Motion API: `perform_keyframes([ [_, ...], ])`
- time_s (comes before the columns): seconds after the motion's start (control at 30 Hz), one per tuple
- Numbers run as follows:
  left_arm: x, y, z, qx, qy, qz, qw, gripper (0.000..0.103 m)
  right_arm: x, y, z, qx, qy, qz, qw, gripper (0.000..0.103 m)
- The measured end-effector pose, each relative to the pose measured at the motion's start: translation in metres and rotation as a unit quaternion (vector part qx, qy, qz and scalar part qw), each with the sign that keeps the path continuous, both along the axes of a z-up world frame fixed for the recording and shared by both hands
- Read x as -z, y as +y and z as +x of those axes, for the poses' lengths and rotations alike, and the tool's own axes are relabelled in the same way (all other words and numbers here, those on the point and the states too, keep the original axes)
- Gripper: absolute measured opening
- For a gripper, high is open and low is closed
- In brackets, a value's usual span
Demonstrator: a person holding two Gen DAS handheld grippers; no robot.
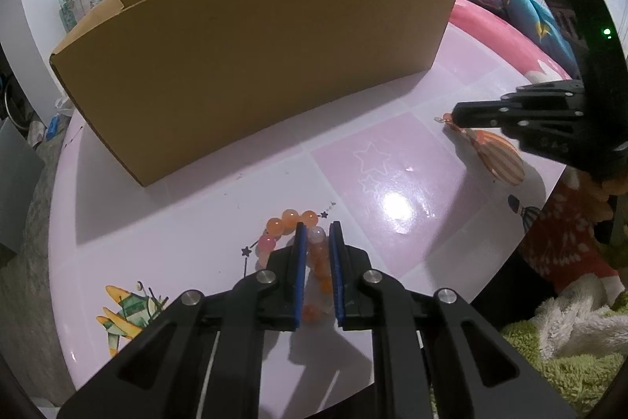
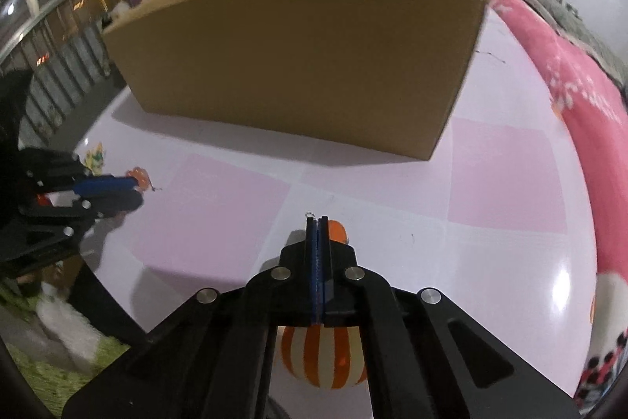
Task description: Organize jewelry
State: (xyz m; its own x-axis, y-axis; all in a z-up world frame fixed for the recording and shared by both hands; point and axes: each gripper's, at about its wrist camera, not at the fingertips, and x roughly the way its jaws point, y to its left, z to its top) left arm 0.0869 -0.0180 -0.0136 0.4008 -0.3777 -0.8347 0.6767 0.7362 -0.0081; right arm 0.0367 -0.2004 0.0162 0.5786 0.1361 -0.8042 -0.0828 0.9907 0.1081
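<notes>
Our left gripper (image 1: 317, 232) is clamped on one side of a bracelet of orange and pink beads (image 1: 292, 222), its blue pads (image 1: 300, 262) pinching the beaded strand while the free part of the loop curls out to the left of the fingers and rests on the table (image 1: 392, 160). Our right gripper (image 2: 317, 222) is clenched, blue pads pressed together on the thin top of an orange-and-white striped earring (image 2: 322, 360); a small metal hook shows just past the fingertips, and the striped, rounded body lies under the gripper's frame, on or just above the tabletop, we cannot tell which. Seen from the left wrist, that same right gripper (image 1: 455, 114) points in from the right edge with the earring (image 1: 498, 160) beneath it.

Both pieces of jewelry sit in front of the open cardboard box (image 1: 251, 65), well apart from its near wall: the bracelet toward the box's left half, the earring off its right end. The box stands upright on the glossy pink-and-white checked table, which carries star and airplane decals on our side of the box. A pink blanket (image 2: 569, 85) lies to the right of the box, beyond the table edge.
</notes>
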Motion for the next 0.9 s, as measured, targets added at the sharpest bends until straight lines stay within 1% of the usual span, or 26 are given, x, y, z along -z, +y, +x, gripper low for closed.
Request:
perform_keyframes([
  [0.03, -0.002, 0.002, 0.000, 0.000, -0.002, -0.003, 1.0000, 0.009, -0.002, -0.002, -0.003, 0.005, -0.003, 0.006, 1.000, 0.000],
  [0.1, -0.006, 0.005, -0.001, 0.000, -0.005, -0.013, 0.9999, 0.003, -0.009, -0.013, -0.003, 0.016, -0.011, 0.018, 1.000, 0.000],
  [0.23, -0.013, 0.013, 0.000, -0.007, -0.005, -0.029, 0.9995, 0.000, -0.023, -0.025, -0.014, 0.030, -0.030, 0.037, 0.998, 0.000],
  [0.27, -0.015, 0.015, 0.000, -0.009, -0.004, -0.036, 0.9993, 0.000, -0.029, -0.026, -0.017, 0.032, -0.036, 0.040, 0.998, 0.000],
  [0.3, -0.017, 0.018, 0.000, -0.011, -0.005, -0.041, 0.9991, 0.000, -0.033, -0.018, -0.014, 0.033, -0.040, 0.042, 0.998, 0.000],
  [0.43, -0.028, 0.030, -0.001, -0.018, -0.005, -0.066, 0.9977, 0.000, -0.052, -0.008, -0.012, 0.035, -0.069, 0.051, 0.996, 0.000],
  [0.5, -0.034, 0.037, -0.002, -0.023, -0.004, -0.079, 0.9966, 0.000, -0.058, -0.017, -0.014, 0.036, -0.080, 0.058, 0.994, 0.000],
  [0.57, -0.040, 0.043, -0.003, -0.025, -0.001, -0.092, 0.9954, 0.000, -0.063, -0.014, -0.009, 0.033, -0.090, 0.061, 0.994, 0.000],
  [0.7, -0.042, 0.041, -0.005, -0.018, 0.005, -0.092, 0.9956, 0.001, -0.068, -0.009, 0.001, 0.027, -0.092, 0.065, 0.993, 0.000],
  [0.73, -0.040, 0.038, -0.005, -0.012, 0.015, -0.092, 0.9956, 0.004, -0.066, -0.008, 0.001, 0.026, -0.090, 0.067, 0.993, 0.000],
  [0.77, -0.037, 0.034, -0.004, -0.007, 0.029, -0.088, 0.9957, 0.013, -0.065, -0.007, 0.002, 0.025, -0.087, 0.067, 0.994, 0.000],
  [0.8, -0.033, 0.032, -0.005, -0.006, 0.034, -0.083, 0.9960, 0.019, -0.063, -0.005, 0.002, 0.025, -0.085, 0.066, 0.994, 0.000],
  [0.83, -0.030, 0.028, -0.005, -0.005, 0.036, -0.074, 0.9966, 0.028, -0.061, -0.004, 0.003, 0.024, -0.082, 0.067, 0.994, 0.000],
  [0.9, -0.023, 0.020, -0.006, 0.002, 0.040, -0.062, 0.9973, 0.029, -0.059, -0.001, 0.003, 0.024, -0.081, 0.073, 0.994, 0.000],
])
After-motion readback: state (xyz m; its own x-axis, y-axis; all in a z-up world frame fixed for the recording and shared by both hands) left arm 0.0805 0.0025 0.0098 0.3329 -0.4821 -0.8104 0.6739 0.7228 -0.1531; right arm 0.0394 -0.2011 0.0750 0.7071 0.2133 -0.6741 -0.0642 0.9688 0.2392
